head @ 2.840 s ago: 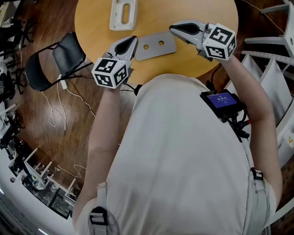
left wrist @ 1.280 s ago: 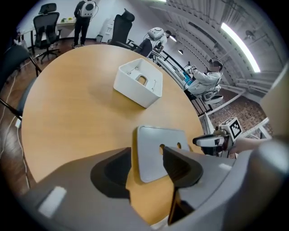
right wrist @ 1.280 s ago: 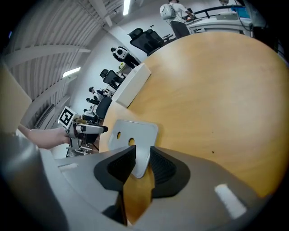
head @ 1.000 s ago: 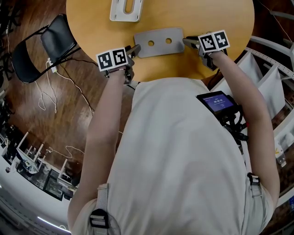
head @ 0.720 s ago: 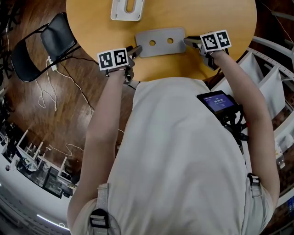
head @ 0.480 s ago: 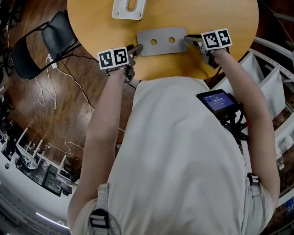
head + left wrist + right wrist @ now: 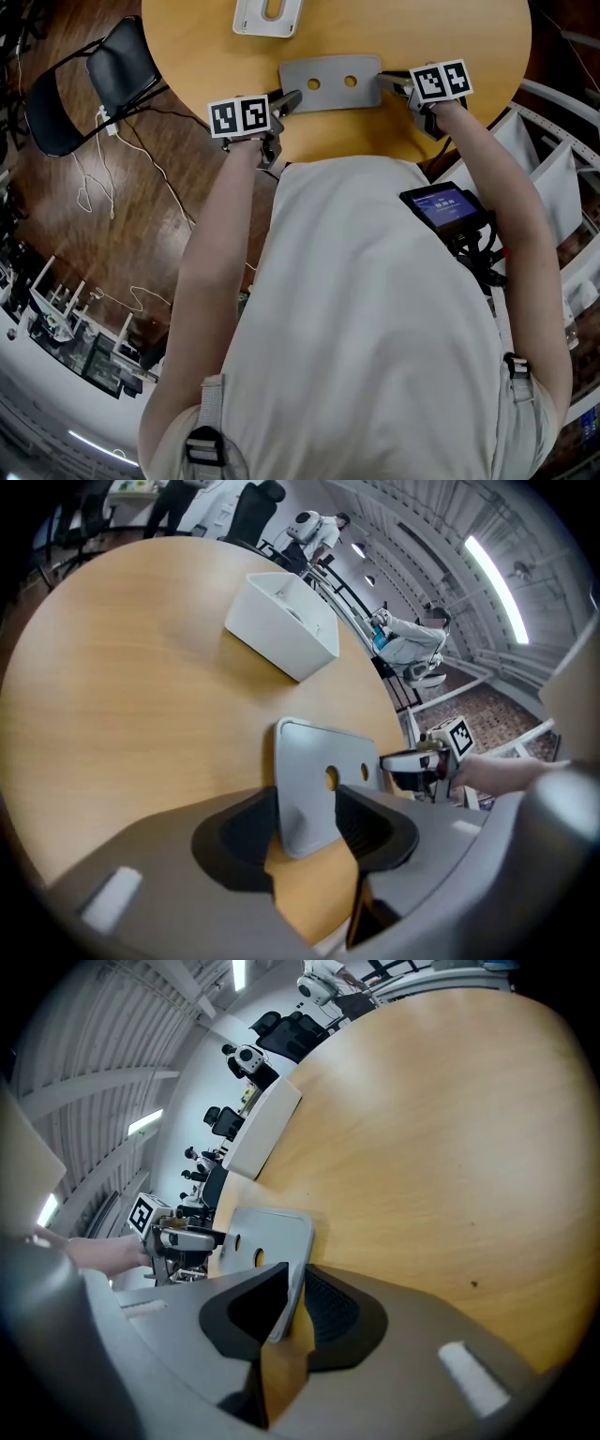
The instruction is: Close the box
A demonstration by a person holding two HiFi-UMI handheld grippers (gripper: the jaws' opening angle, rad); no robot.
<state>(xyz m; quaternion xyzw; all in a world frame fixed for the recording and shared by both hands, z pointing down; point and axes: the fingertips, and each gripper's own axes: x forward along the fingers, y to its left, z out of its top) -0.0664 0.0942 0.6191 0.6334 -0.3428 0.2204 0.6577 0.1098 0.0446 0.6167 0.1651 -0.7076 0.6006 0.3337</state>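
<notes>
A grey lid (image 7: 330, 82) with two holes lies on the round wooden table (image 7: 422, 28), near its front edge. The open white box (image 7: 269, 14) stands farther back. My left gripper (image 7: 291, 97) is at the lid's left end. In the left gripper view the lid (image 7: 309, 780) fills the gap between the jaws of that gripper (image 7: 305, 799). They have just been closing a little and still stand wide. My right gripper (image 7: 382, 82) is at the right end. Its jaws have just been closing, and that gripper (image 7: 296, 1274) now pinches the lid's rim (image 7: 258, 1237).
A black folding chair (image 7: 103, 89) stands left of the table, with white cables on the wooden floor beside it. White racks stand at the right. A small screen (image 7: 441, 204) is strapped to the person's right arm. Bare tabletop stretches between lid and box.
Both grippers came down from above the table to the lid's two ends. The right jaws narrowed onto the lid's rim. The left gripper shifted slightly.
</notes>
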